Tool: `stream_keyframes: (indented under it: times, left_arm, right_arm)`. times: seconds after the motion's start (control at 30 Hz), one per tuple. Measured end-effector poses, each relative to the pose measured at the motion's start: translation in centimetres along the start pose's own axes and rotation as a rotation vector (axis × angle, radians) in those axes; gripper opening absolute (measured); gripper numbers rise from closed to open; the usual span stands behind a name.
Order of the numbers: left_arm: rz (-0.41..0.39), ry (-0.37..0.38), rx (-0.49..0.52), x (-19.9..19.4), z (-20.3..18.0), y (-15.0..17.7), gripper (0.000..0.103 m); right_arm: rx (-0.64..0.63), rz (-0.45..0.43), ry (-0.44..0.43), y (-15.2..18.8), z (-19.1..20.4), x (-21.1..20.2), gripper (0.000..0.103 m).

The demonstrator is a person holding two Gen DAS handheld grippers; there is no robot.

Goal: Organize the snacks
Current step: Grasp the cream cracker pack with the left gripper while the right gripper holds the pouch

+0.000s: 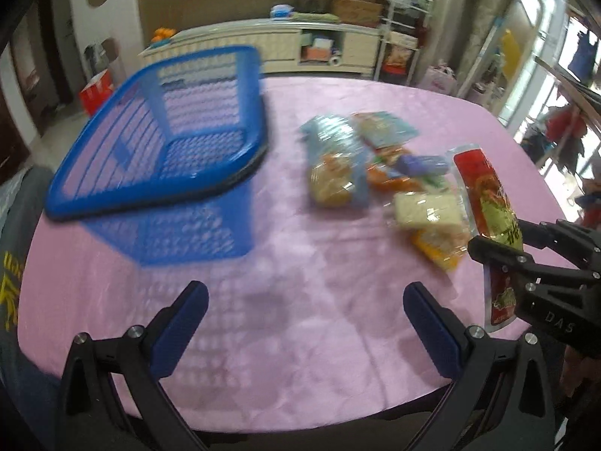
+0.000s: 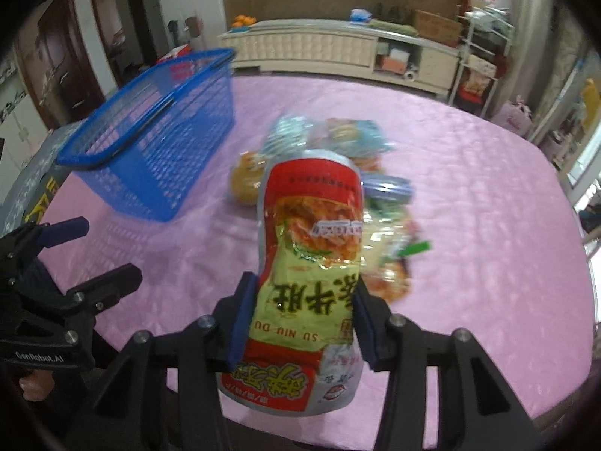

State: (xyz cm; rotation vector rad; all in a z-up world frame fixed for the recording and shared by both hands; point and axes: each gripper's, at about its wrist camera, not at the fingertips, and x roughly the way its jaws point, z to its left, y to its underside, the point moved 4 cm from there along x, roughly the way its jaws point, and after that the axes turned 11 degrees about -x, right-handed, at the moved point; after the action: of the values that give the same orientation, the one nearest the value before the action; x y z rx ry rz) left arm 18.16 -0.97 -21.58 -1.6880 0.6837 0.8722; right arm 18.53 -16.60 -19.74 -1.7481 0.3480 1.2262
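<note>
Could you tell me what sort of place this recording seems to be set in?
Probably a lived-in home living or dining room: a pink-clothed table, a long white cabinet against the wall, and a clothes rack.

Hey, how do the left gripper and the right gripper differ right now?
The left gripper is open, its blue-padded fingers spread wide with nothing between them; the right gripper is shut on the red and green snack packet. The left gripper hangs over bare pink tablecloth near the blue basket; the right gripper holds its packet up beside the snack pile. Both have black frames and blue pads.
</note>
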Motion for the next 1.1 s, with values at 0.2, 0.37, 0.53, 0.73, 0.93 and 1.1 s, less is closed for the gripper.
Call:
stream_keyframes:
  times: [0.2,0.37,0.53,0.73,0.93,1.1]
  left_arm:
    - [0.031,0.082,0.09,0.6,-4.8,-1.6,0.103]
    - [0.092,0.133,0.133,3.2,-8.2,-2.4,0.103]
    - [0.141,0.165,0.208,6.1,-10.8,-2.9,0.103]
    - [0.19,0.233,0.335,9.2,-11.6,-3.6,0.103]
    - [0.194,0.273,0.544,11.3,-13.4,-3.5,0.103]
    - [0.229,0.293,0.595,13.5,-14.1,-3.4,0.1]
  right_arm:
    - [0.072,-0.023,0.038,1.1,-3.7,-1.3,0.052]
    - [0.118,-0.025,0.058,1.7,-7.0,-1.6,0.053]
    - [0.158,-0.012,0.053,2.3,-9.4,-0.4,0.053]
    - [0.136,0.012,0.029,2.6,-10.4,1.3,0.053]
    - [0.112,0.039,0.014,2.5,-11.0,3.1,0.053]
    - [0.124,0.043,-0.006,2.5,-11.6,4.0,0.053]
